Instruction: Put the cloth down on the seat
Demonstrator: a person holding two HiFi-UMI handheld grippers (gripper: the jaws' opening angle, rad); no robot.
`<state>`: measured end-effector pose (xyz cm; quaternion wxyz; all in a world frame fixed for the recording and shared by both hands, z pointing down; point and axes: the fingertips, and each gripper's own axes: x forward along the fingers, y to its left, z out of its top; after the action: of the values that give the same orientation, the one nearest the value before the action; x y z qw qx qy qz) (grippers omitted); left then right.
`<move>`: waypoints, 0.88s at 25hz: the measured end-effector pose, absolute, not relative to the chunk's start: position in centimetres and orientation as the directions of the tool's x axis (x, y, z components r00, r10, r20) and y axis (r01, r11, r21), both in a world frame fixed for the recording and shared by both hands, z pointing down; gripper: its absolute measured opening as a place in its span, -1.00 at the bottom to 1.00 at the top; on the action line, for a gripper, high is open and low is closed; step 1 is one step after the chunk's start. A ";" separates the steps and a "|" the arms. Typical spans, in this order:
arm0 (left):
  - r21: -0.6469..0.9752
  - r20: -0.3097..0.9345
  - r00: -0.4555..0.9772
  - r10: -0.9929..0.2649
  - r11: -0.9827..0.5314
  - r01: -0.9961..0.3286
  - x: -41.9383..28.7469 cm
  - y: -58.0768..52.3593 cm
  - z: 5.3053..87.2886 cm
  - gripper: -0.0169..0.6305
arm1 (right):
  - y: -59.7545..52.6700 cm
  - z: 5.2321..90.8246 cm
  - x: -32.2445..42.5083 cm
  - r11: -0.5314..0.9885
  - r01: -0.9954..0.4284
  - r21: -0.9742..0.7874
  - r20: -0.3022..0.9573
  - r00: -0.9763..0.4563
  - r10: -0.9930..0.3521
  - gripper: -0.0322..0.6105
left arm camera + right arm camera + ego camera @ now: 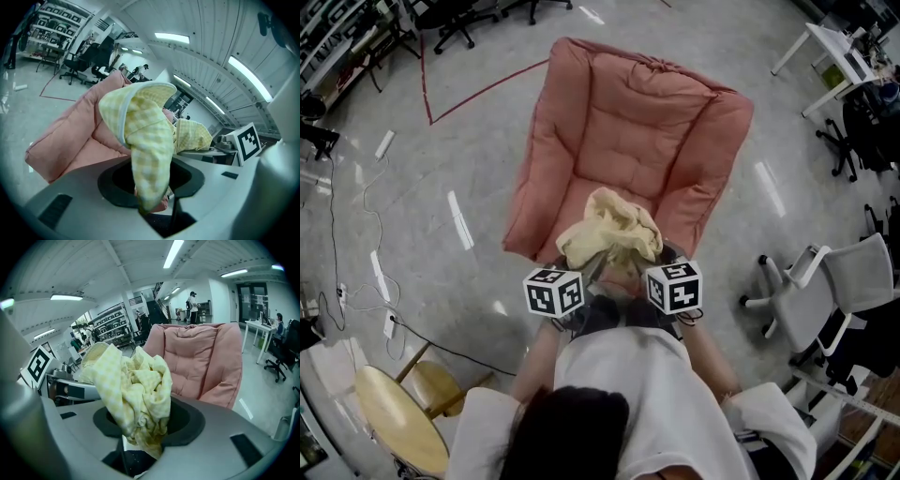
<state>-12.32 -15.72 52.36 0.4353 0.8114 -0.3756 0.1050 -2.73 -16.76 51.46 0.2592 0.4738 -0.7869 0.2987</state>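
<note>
1. Jaws of the left gripper (149, 206) and right gripper (140, 446) each pinch a bunch of the cloth (609, 234), held over the seat's (623, 141) front edge.
2. Released here, it may slide off onto the floor (487, 141).
3. Folds could snag in the jaws.

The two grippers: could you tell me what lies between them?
The cloth, bunched, with the left gripper and right gripper each shut on it; the head view shows this.

Grey office chair (842, 279), wooden stool (397, 420)
</note>
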 end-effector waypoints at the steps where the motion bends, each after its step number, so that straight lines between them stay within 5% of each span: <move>1: 0.625 0.503 0.693 -0.516 -0.336 -0.704 -12.1 -16.0 52.4 -0.44 | -17.1 51.6 -2.6 0.372 -0.900 -0.228 0.693 -0.418 -0.587 -0.28; 22: 0.644 0.587 0.647 -0.487 -0.203 -0.737 -10.0 -26.2 60.6 -0.44 | -27.6 59.5 -0.5 0.377 -0.892 -0.248 0.765 -0.420 -0.488 -0.28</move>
<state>-10.00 -26.16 60.57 0.4881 0.7651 -0.4000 0.1282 -0.46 -27.61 59.50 0.3017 0.4463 -0.7731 0.3348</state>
